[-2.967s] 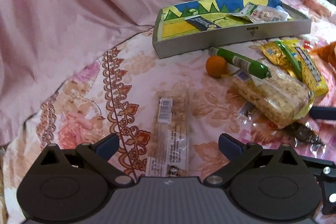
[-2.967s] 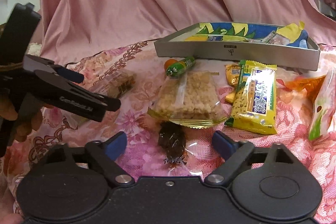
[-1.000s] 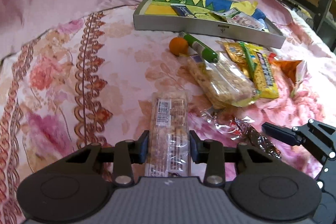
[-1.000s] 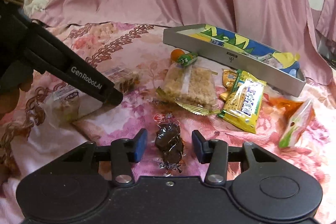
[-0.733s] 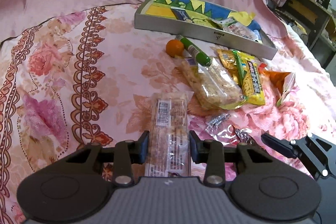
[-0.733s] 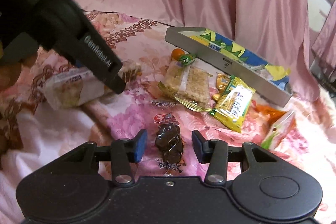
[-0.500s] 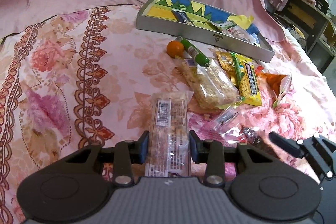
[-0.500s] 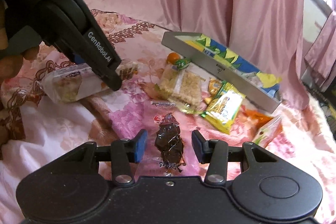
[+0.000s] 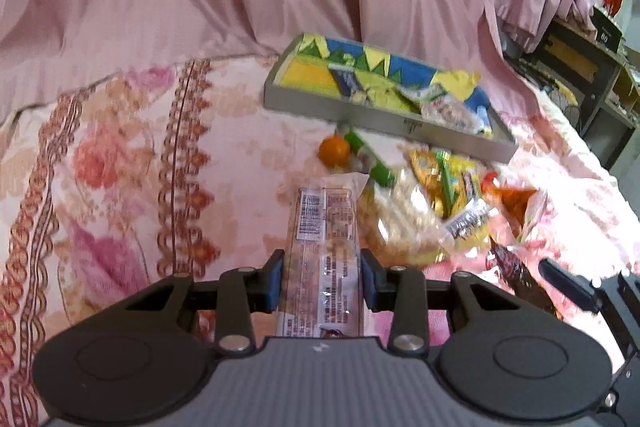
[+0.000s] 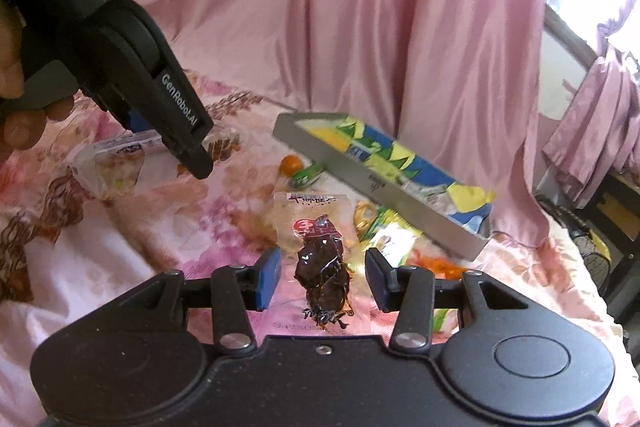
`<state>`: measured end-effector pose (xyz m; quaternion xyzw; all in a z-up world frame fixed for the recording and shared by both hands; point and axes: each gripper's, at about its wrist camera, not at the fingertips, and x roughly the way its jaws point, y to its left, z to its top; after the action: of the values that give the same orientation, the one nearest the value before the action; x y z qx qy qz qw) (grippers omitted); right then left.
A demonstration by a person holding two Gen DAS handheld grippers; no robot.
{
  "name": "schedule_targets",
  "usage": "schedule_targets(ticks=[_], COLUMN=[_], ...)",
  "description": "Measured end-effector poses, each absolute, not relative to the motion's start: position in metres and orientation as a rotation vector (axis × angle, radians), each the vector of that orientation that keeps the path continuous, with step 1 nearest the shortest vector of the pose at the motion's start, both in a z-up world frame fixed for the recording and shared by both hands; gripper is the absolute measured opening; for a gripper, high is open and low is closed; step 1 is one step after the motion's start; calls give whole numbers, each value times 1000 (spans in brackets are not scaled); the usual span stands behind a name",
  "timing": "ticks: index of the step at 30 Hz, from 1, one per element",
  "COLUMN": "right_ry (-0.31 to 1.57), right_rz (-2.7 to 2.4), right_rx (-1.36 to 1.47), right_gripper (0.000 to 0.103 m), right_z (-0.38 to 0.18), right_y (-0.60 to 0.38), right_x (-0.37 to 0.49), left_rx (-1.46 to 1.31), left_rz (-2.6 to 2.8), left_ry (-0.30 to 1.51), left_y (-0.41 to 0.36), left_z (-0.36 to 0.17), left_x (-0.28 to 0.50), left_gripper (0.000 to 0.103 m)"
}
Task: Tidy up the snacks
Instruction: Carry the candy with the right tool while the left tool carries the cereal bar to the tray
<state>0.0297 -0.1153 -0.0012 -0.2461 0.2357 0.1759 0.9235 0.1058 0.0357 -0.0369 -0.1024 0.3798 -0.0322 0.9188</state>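
Observation:
My left gripper is shut on a long clear snack bar packet, held lifted over the floral bedspread. In the right wrist view that left gripper hangs at upper left with the bar packet in it. My right gripper is shut on a clear packet holding a dark brown snack, also raised. The grey tray with a blue, yellow and green lining lies beyond, with a few packets inside. The same tray runs diagonally in the right wrist view.
In front of the tray lie an orange ball, a green sausage stick, a rice cracker packet, yellow packets and an orange bag. Pink drapes rise behind. Dark shelving stands at right.
Both grippers were open over their packets and have since shut on them. Over the last second both rose and tilted, lifting the bar packet and the dark snack packet off the bedspread.

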Motion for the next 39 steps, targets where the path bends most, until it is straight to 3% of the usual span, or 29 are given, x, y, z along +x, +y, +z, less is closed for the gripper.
schedule_targets(ticks=[8, 23, 39], right_ry=[384, 235, 385], right_rz=[301, 259, 242], right_rx=[-508, -506, -408], right_gripper=[48, 48, 48], right_z=[20, 70, -3], right_y=[-127, -145, -149], right_x=[63, 205, 335], left_rx=[-169, -125, -207], left_rz=[-113, -140, -140], left_ry=[749, 686, 731], left_y=[33, 28, 25], left_z=[-5, 48, -40], left_x=[141, 265, 401], left_gripper=[42, 42, 42])
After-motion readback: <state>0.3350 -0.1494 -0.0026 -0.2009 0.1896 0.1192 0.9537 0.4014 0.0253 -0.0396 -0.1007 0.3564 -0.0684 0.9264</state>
